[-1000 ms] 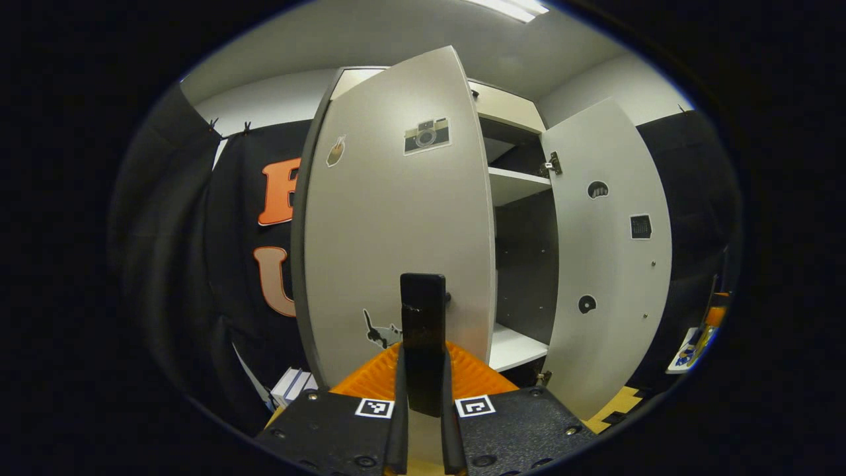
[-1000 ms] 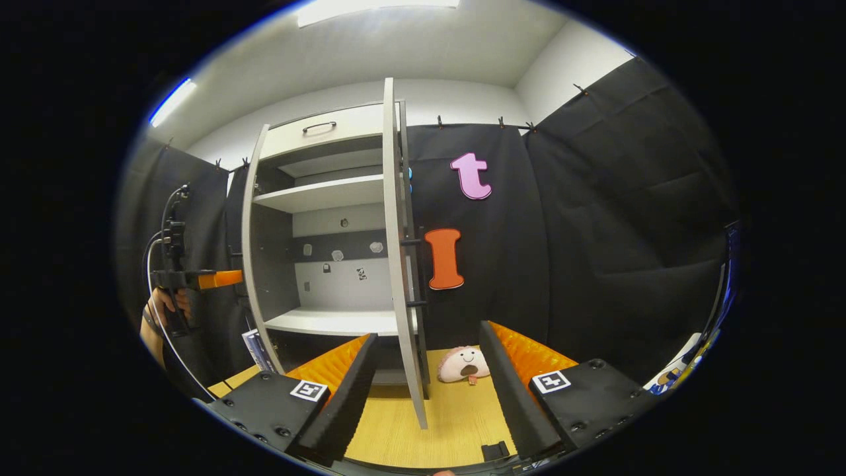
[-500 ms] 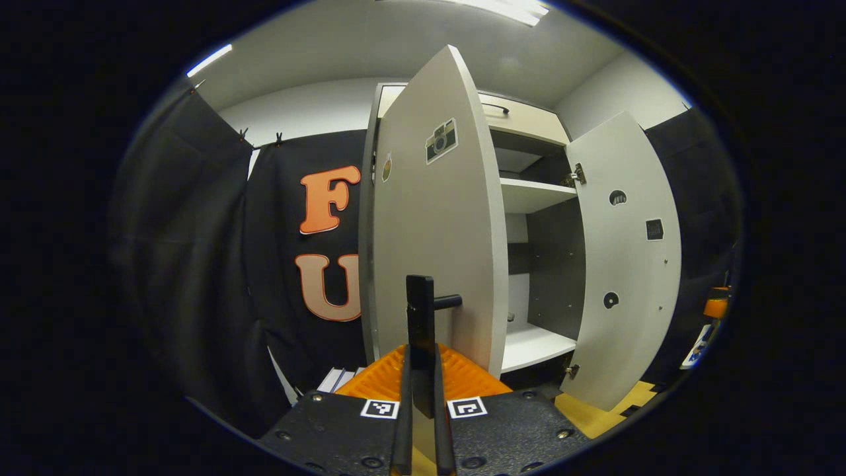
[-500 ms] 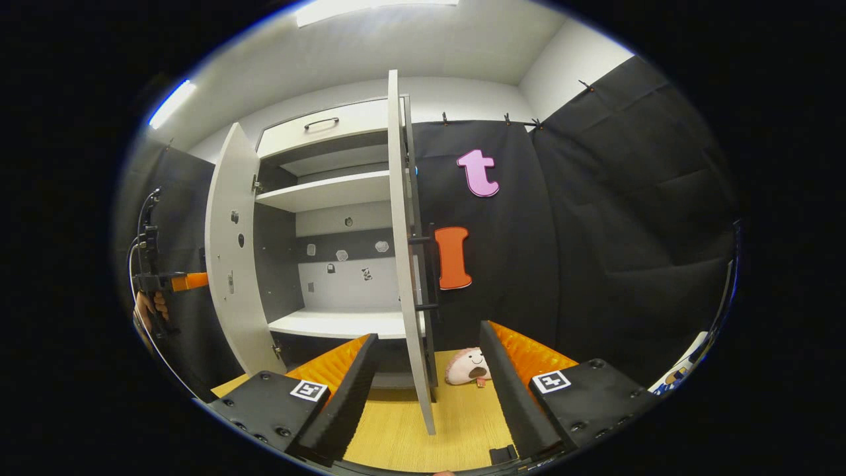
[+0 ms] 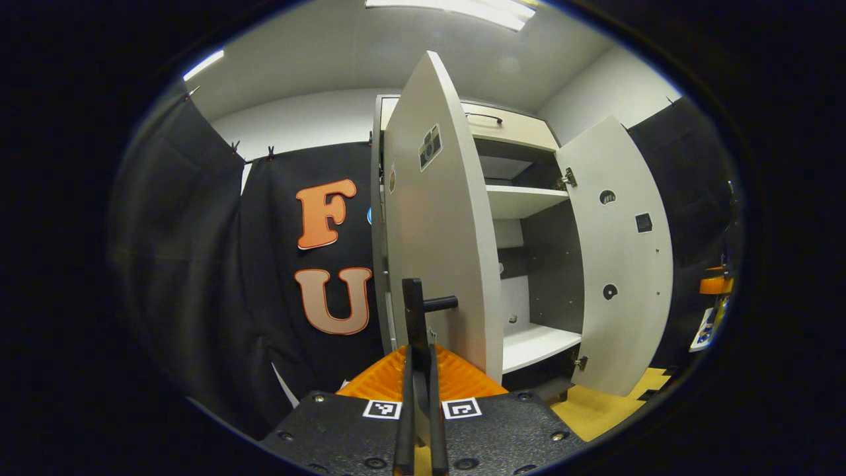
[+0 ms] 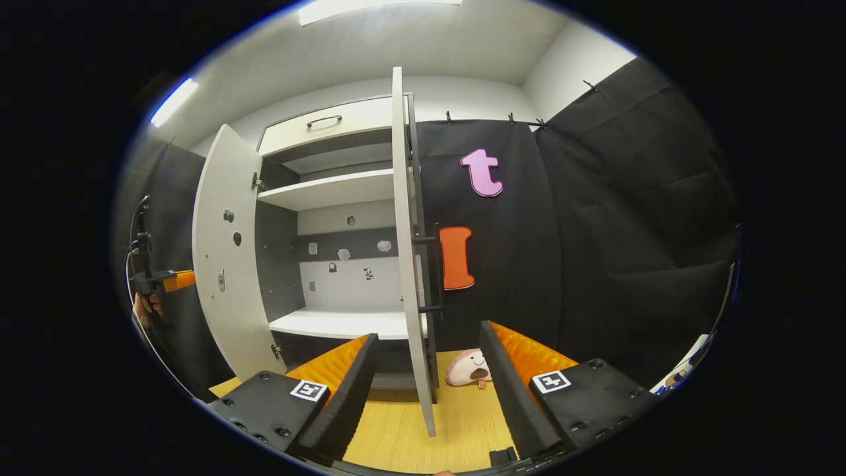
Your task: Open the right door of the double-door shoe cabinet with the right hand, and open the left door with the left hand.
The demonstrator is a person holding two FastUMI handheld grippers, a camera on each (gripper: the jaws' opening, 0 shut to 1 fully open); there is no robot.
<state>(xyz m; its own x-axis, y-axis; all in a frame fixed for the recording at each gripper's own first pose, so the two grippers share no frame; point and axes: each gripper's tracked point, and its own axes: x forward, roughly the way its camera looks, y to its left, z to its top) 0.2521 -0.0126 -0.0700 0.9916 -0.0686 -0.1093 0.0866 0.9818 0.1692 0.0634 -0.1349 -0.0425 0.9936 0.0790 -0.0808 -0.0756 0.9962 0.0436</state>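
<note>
The white shoe cabinet (image 6: 330,188) stands with both doors swung out. In the left gripper view, the left door (image 5: 436,231) faces me at a steep angle. My left gripper (image 5: 419,370) is shut on its black bar handle (image 5: 415,311). The right door (image 5: 618,264) stands wide beyond it. In the right gripper view, the right door (image 6: 406,264) is edge-on, its black handle (image 6: 433,271) on the outer side. My right gripper (image 6: 428,334) is open, a finger either side of the door's edge, not touching it. The left door (image 6: 221,264) and the left gripper (image 6: 162,281) show at the far left.
A round plush toy (image 6: 468,367) lies on the wooden floor (image 6: 396,430) just right of the right door. A drawer with a dark pull (image 6: 324,120) tops the cabinet. Black cloth walls close in on both sides. A hand (image 6: 142,307) holds the left gripper.
The left door has swung further out, with my left gripper still on its handle. The right gripper and the right door have hardly moved.
</note>
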